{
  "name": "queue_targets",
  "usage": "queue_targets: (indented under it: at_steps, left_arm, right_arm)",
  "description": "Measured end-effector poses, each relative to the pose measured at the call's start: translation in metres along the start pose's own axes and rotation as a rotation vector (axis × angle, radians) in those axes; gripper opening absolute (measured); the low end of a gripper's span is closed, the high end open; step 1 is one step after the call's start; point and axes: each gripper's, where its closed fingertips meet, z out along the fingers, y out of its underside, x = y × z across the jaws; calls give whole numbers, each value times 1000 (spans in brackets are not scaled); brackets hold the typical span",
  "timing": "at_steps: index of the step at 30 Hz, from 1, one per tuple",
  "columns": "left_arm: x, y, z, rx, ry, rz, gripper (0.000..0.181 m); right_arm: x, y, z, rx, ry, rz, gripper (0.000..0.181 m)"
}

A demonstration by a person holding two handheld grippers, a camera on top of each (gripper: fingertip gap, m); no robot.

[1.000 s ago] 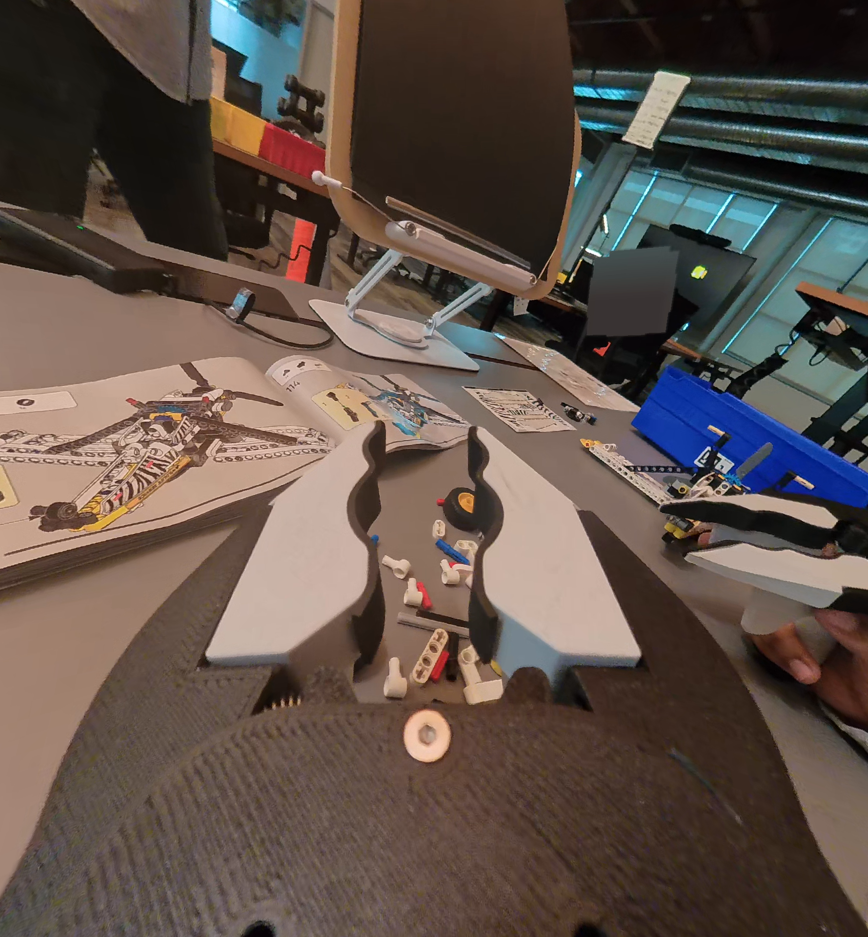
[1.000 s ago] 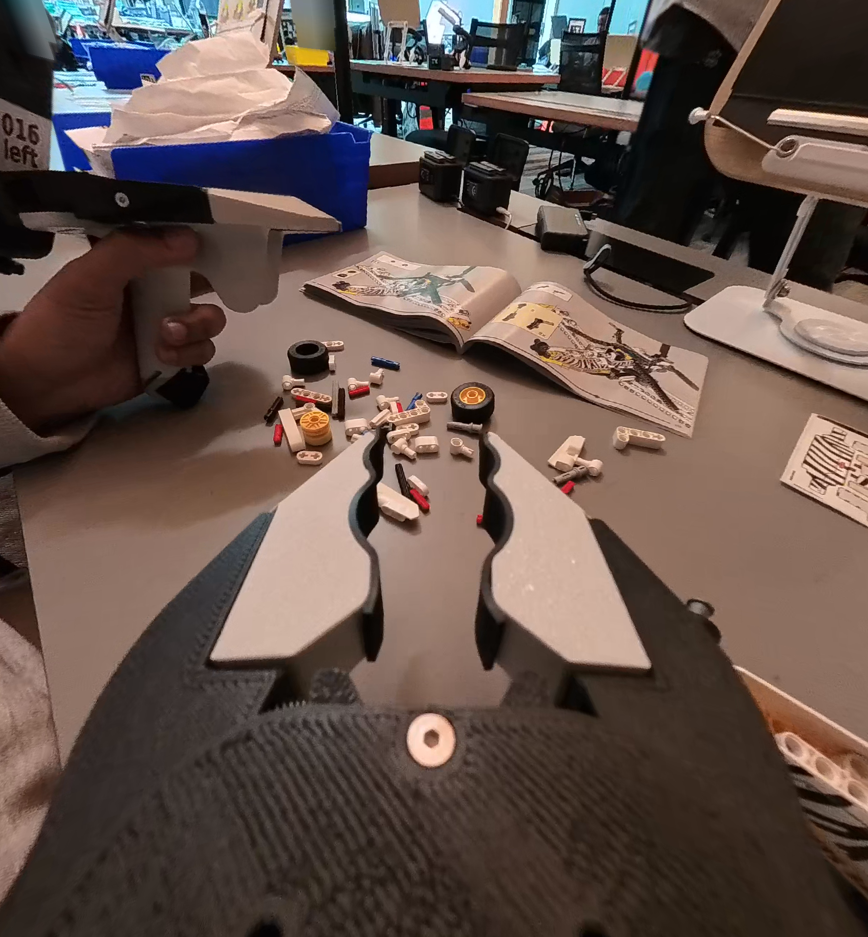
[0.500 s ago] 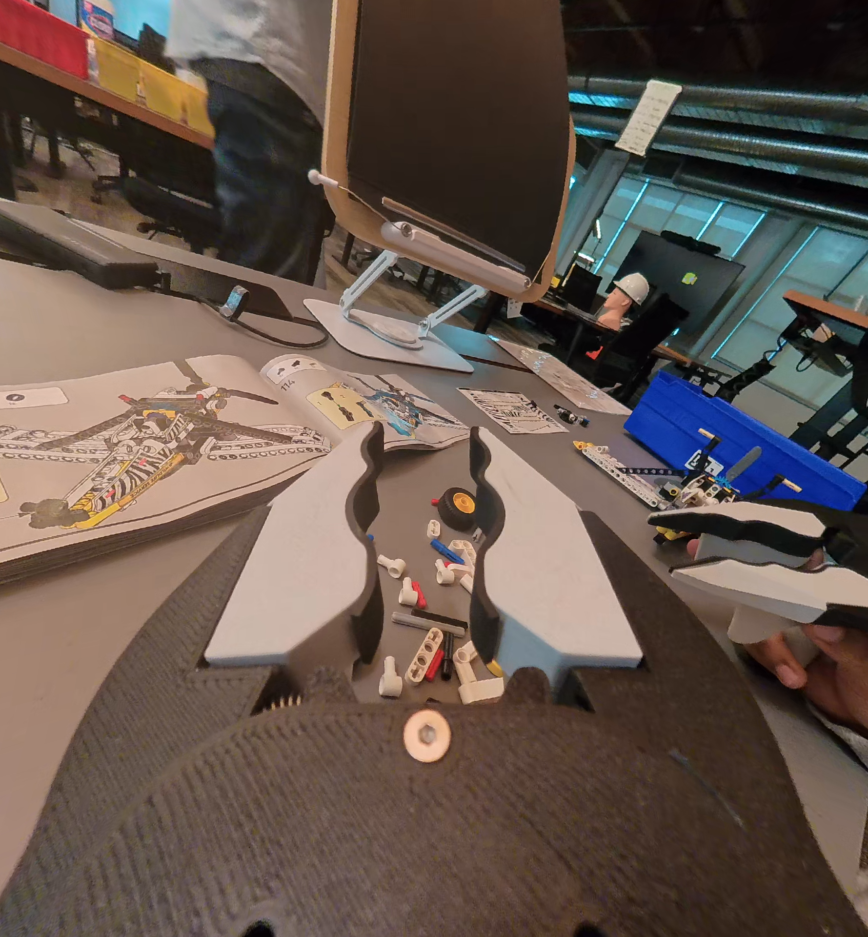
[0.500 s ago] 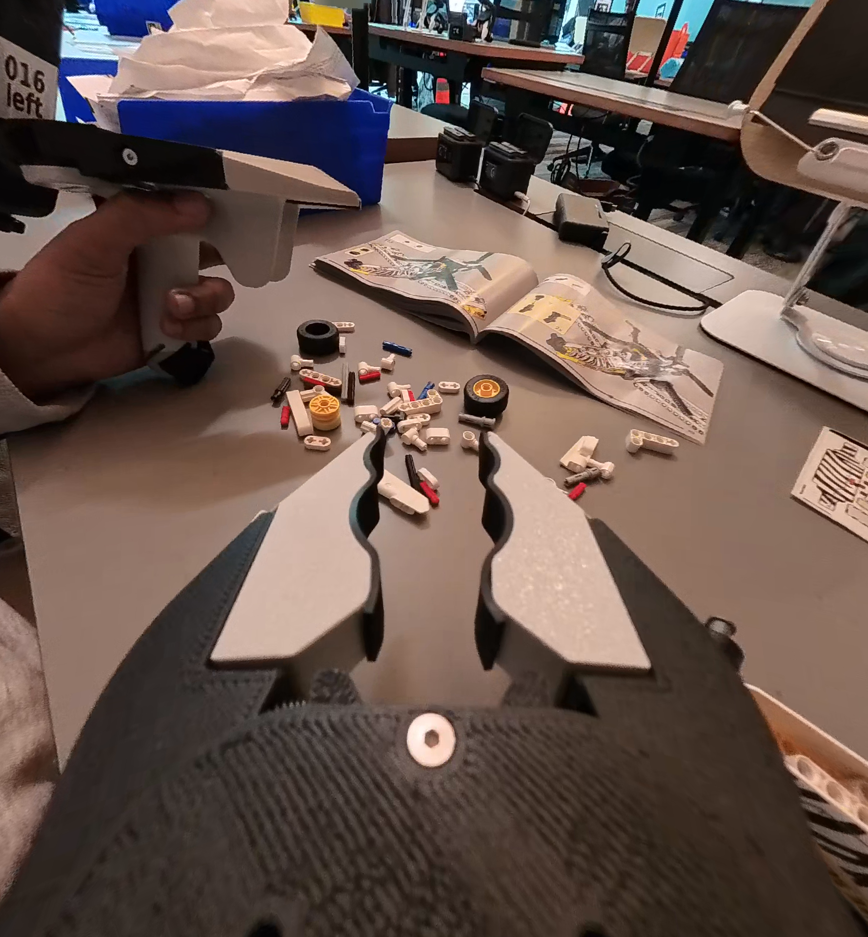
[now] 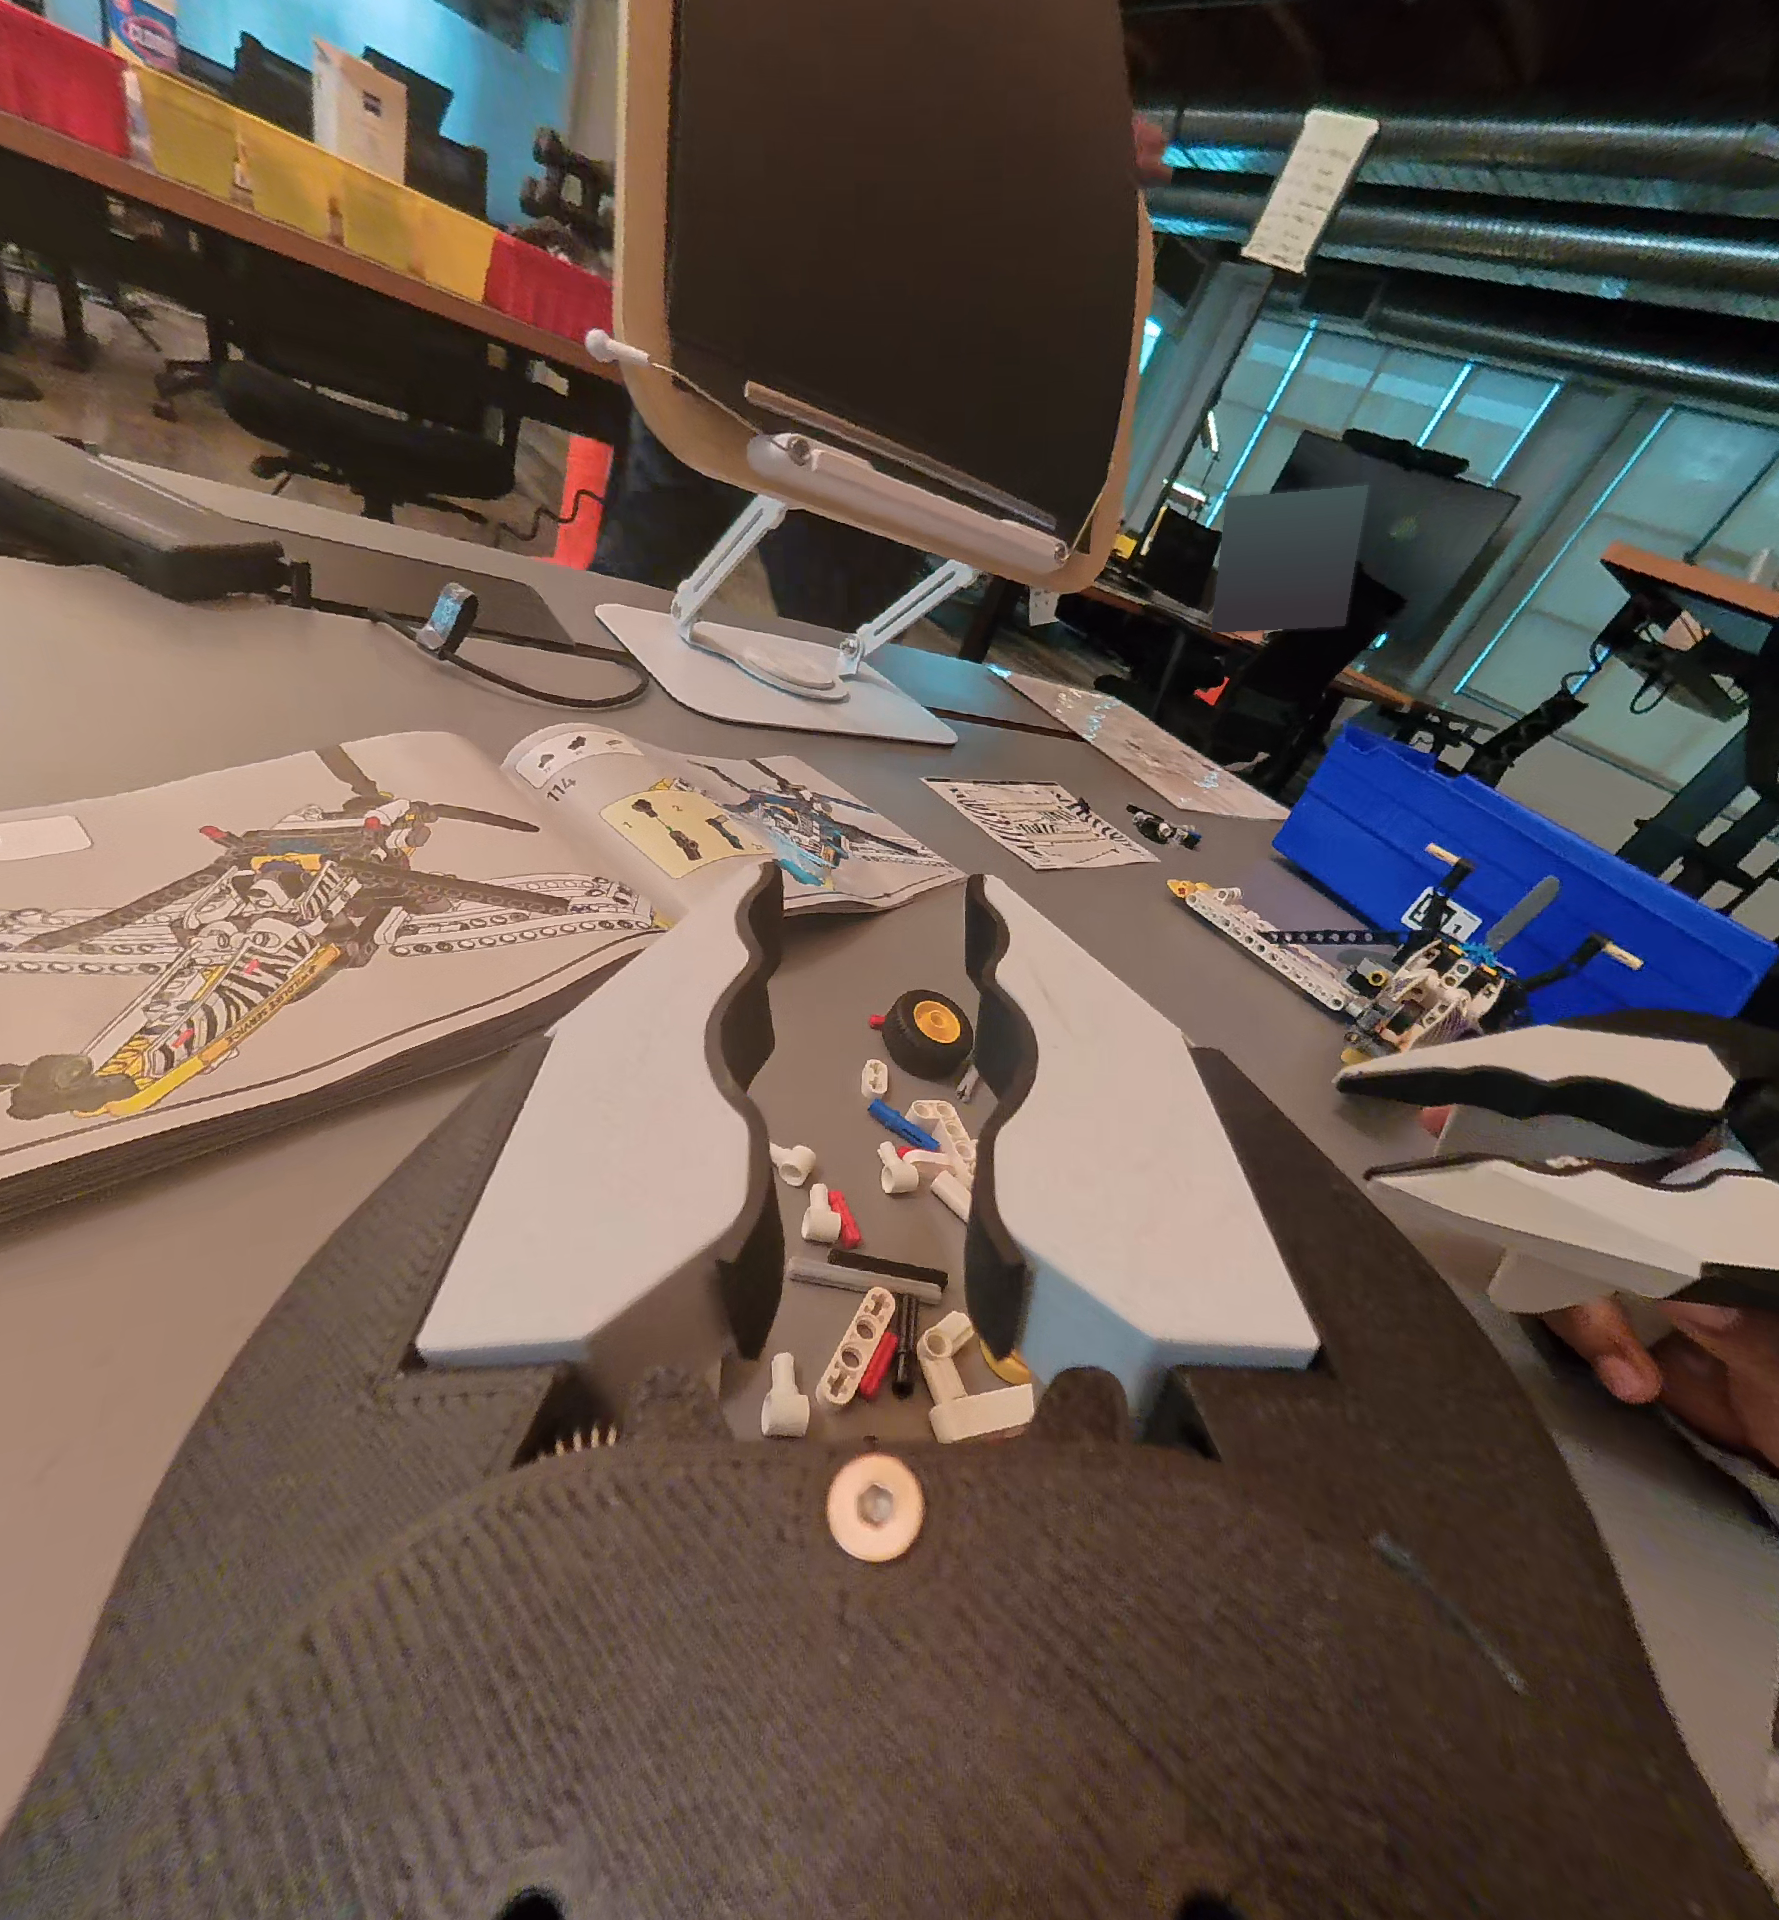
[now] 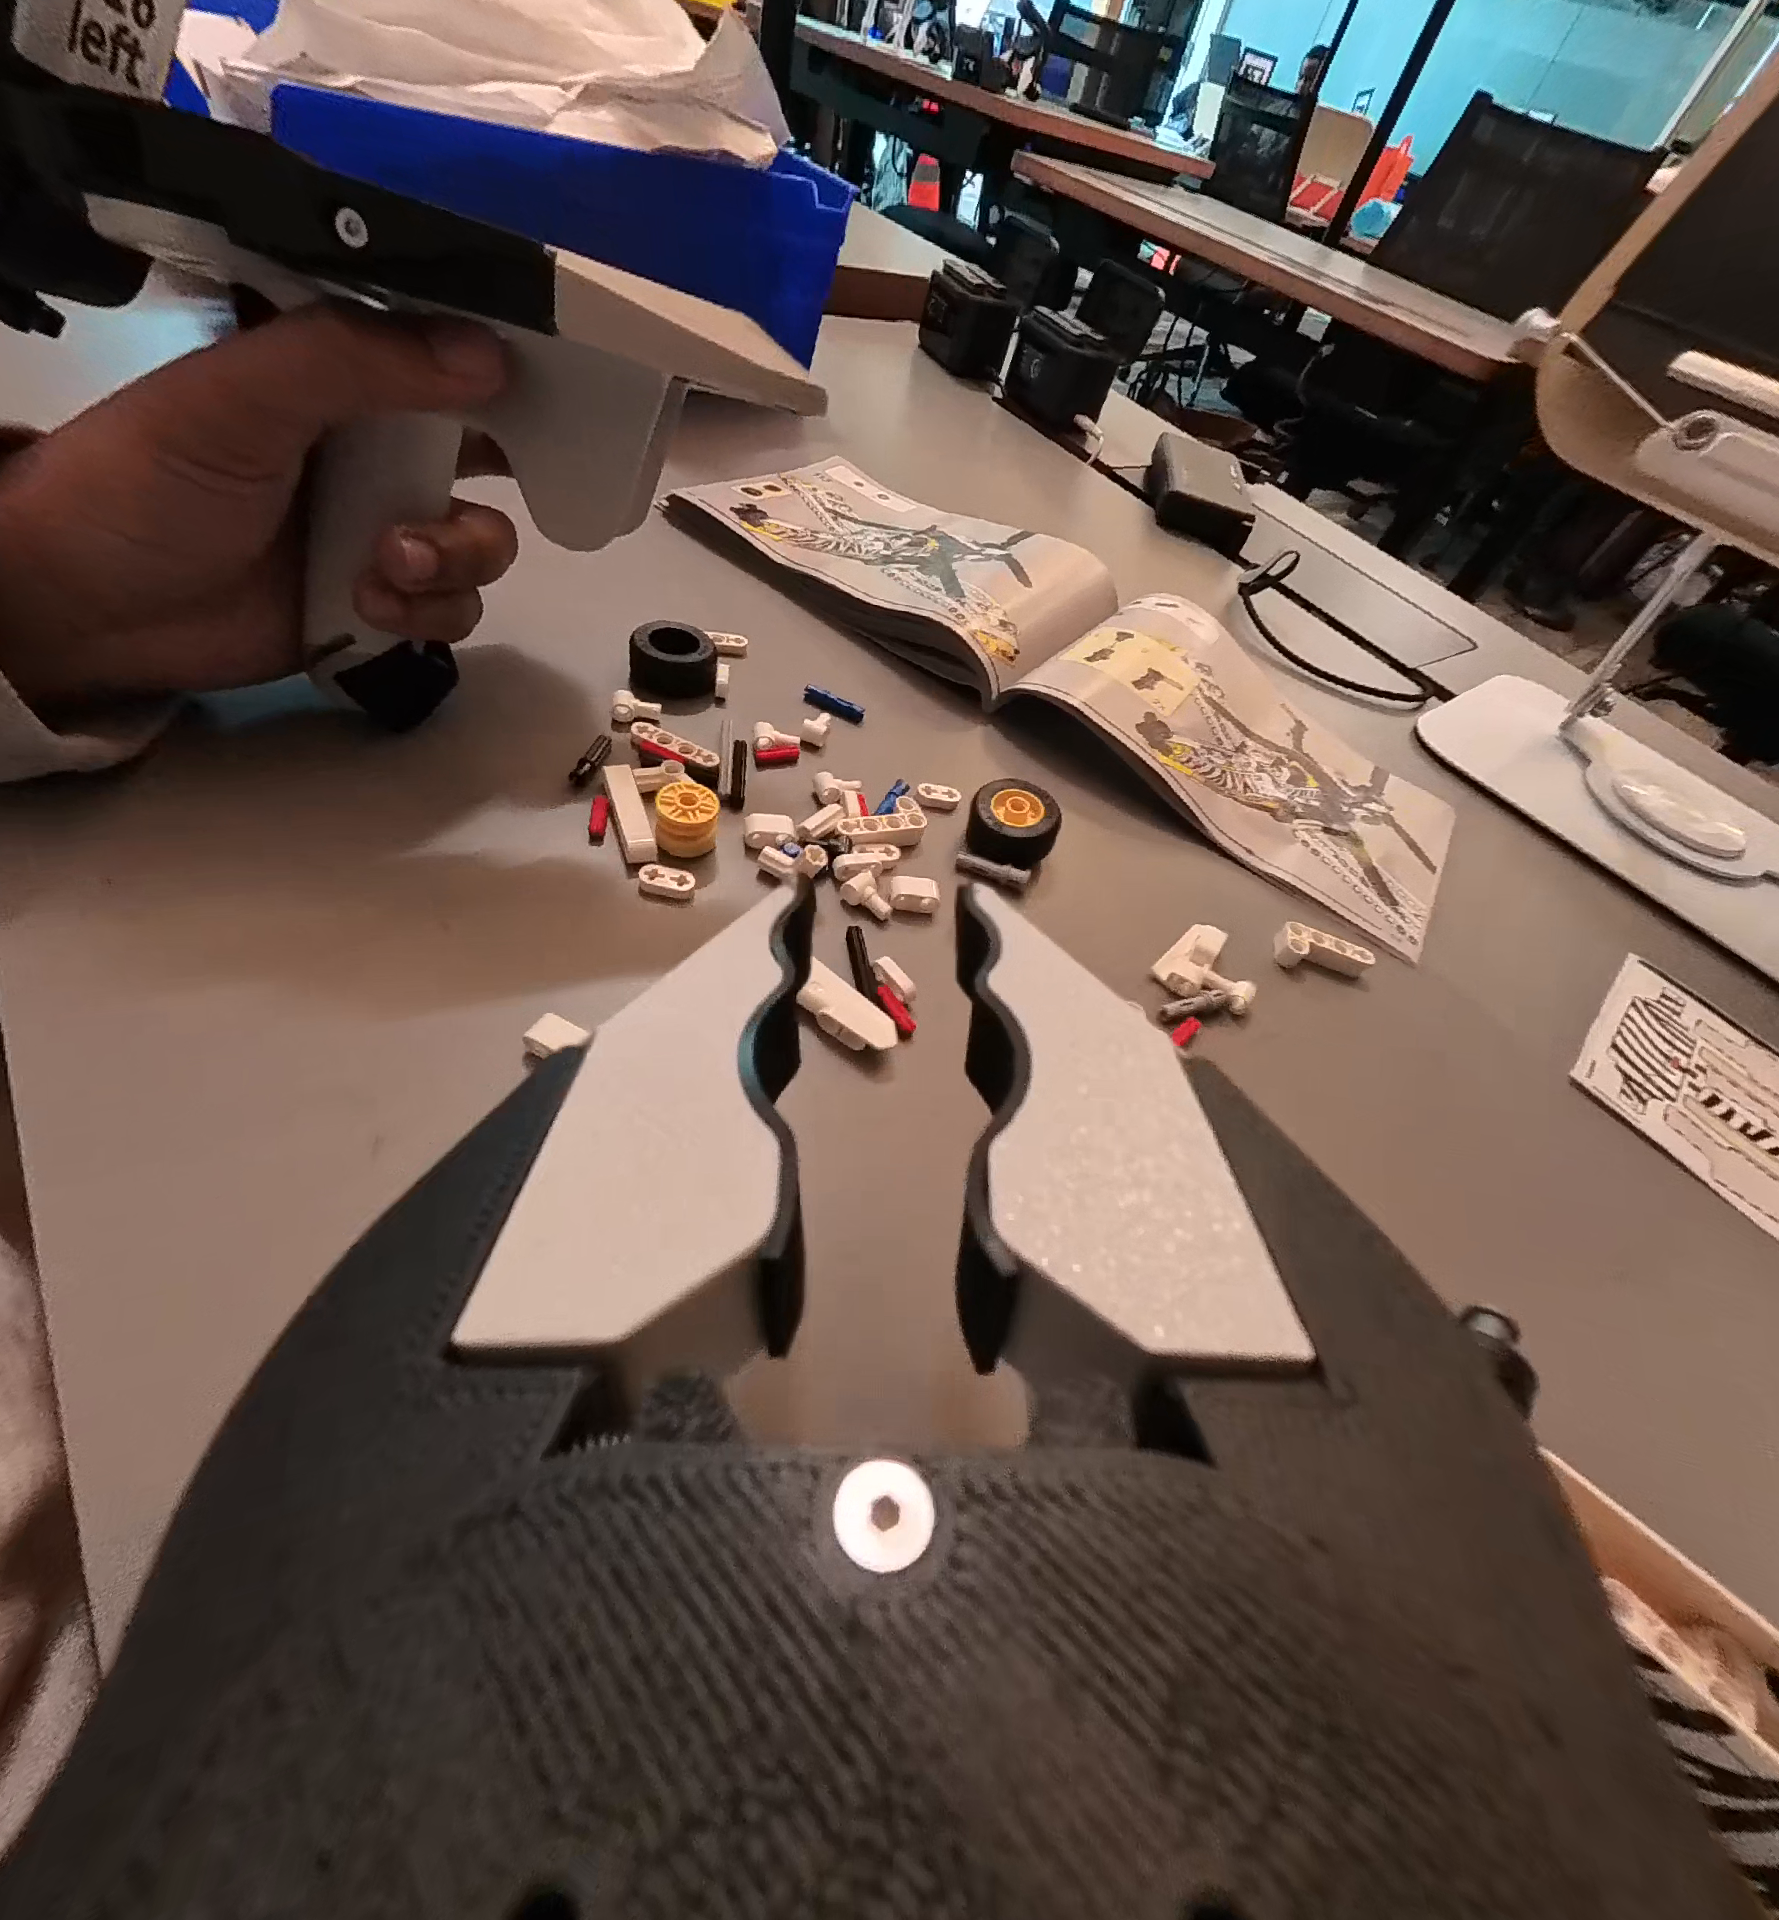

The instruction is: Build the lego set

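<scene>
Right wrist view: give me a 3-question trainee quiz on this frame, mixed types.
1. True or false: the right gripper holds a piece.
2. Which lies nearer the open paper instruction booklet? A: black rubber wheel with yellow hub. B: bare black rubber tyre.
3. Fill in: the loose yellow plastic hub lies on the grey ___.

Key: 1 false, its jaws stand apart over loose small plastic pieces, gripping nothing. 2 A. 3 table.
</scene>
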Motion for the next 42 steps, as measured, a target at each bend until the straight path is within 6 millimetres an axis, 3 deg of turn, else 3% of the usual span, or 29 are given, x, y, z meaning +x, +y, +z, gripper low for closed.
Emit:
queue_targets:
  at_steps: [11, 15, 17, 21, 24, 28, 33, 37, 42]
  left_arm:
    - [1, -1, -3, 13, 0, 2, 34]
    - [1, -1, -3, 9, 2, 4, 35]
    - [1, -1, -3, 8, 2, 0, 35]
    - [0, 0, -2, -1, 5, -8, 35]
    - [0, 0, -1, -3, 5, -12, 35]
    - [-1, 1, -1, -8, 6, -20, 35]
    - [-2, 0, -1, -5, 6, -24, 34]
    - [-2, 0, -1, -4, 7, -27, 34]
    - [-2, 0, -1, -4, 7, -31, 35]
  right_arm:
    - [-5, 4, 4, -35, -24, -22, 27]
    - [4, 7, -3, -70, 43, -21, 43]
    - [19, 9, -16, -140, 119, -37, 49]
    - [79, 12, -58, -226, 332, -32, 50]
    - [104, 34, -71, -280, 358, 63, 54]
    - [98, 57, -57, -304, 281, 140, 49]
    - [95, 66, -48, -373, 341, -10, 27]
    - [88, 63, -41, -339, 316, 24, 18]
    - [63, 49, -31, -260, 176, 110, 15]
